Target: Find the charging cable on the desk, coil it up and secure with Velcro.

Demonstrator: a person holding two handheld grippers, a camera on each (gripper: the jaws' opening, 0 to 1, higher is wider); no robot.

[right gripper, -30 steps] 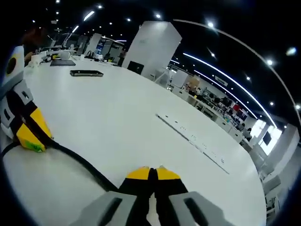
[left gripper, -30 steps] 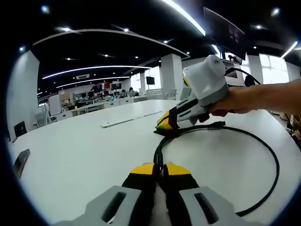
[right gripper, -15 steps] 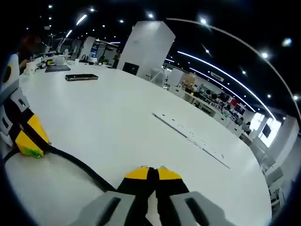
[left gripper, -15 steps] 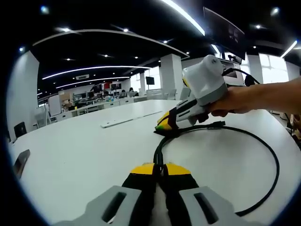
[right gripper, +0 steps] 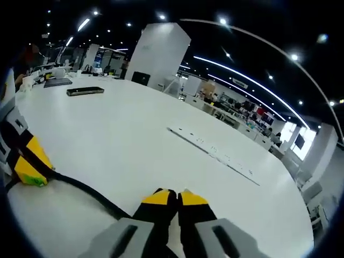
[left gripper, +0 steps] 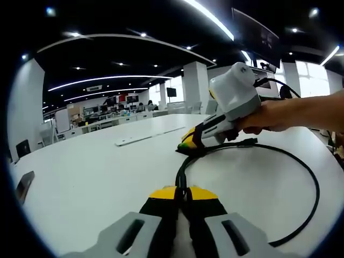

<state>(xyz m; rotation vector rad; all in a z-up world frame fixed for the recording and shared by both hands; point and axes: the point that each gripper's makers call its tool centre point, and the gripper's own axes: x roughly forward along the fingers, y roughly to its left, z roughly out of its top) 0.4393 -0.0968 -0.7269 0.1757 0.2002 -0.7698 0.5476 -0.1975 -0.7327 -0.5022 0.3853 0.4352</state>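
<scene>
Cable point(left gripper: 301, 177) pinched at two spots by both tongs, looped on white bench point(left gripper: 86, 177).
Light, limp, springy; best gripped mid-length: left tongs point(left gripper: 181, 192), right tongs point(right gripper: 173, 194).

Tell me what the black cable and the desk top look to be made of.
Cable: probably rubber or soft plastic sheathing, matte black; it bends in a smooth loop without kinks. Desk top: smooth white laminate or painted board, it seems, with a soft sheen and no grain.

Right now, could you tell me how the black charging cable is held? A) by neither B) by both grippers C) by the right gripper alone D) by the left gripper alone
B: the left gripper and the right gripper each pinch the black cable, which loops on the white desk.
</scene>
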